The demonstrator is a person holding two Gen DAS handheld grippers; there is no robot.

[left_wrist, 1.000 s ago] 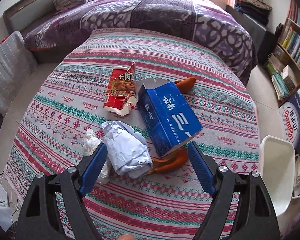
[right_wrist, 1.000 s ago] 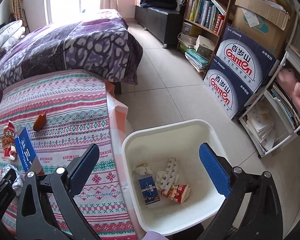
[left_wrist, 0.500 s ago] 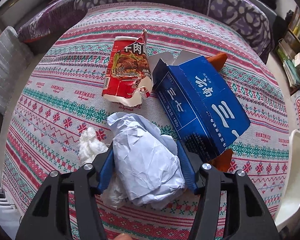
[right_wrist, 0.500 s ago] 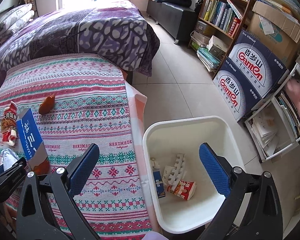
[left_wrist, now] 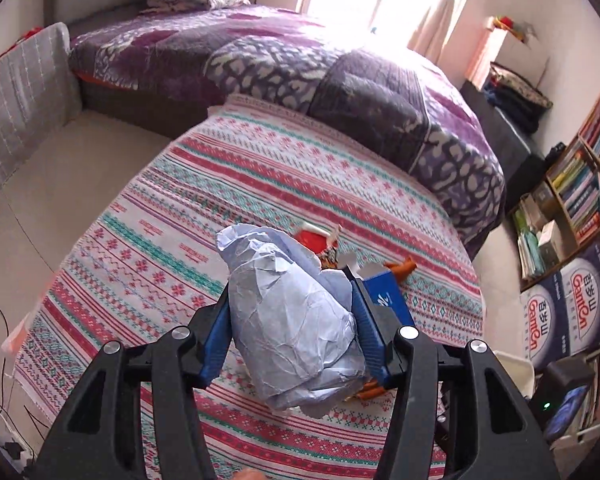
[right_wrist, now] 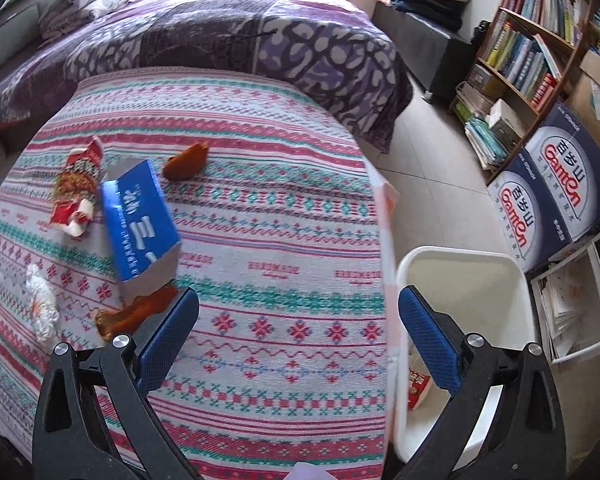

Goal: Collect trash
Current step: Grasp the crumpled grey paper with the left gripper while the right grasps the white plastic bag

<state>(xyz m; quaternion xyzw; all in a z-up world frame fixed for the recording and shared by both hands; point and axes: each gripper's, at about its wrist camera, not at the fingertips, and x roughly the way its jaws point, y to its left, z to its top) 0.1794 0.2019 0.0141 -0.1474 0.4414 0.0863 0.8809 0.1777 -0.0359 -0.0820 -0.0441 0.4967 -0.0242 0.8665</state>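
My left gripper (left_wrist: 292, 336) is shut on a crumpled pale blue paper ball (left_wrist: 296, 328) and holds it above the striped tablecloth (left_wrist: 228, 184). Behind the ball, a red snack wrapper (left_wrist: 314, 240) and a blue carton (left_wrist: 386, 294) peek out. In the right wrist view, the blue carton (right_wrist: 140, 216), the red wrapper (right_wrist: 76, 188), a white tissue wad (right_wrist: 42, 304) and two orange peels (right_wrist: 186, 161) (right_wrist: 136, 312) lie on the cloth. My right gripper (right_wrist: 298, 338) is open and empty above the table's right part, next to the white bin (right_wrist: 460, 264).
The white bin stands on the floor right of the table and holds a red packet (right_wrist: 418, 388). Cardboard water boxes (right_wrist: 556, 192) and a bookshelf (right_wrist: 528, 52) stand at the right. A purple bed (right_wrist: 220, 36) lies behind the table.
My left gripper closed on the pale blue paper ball and lifted it off the cloth. My right gripper swung left from over the bin toward the table.
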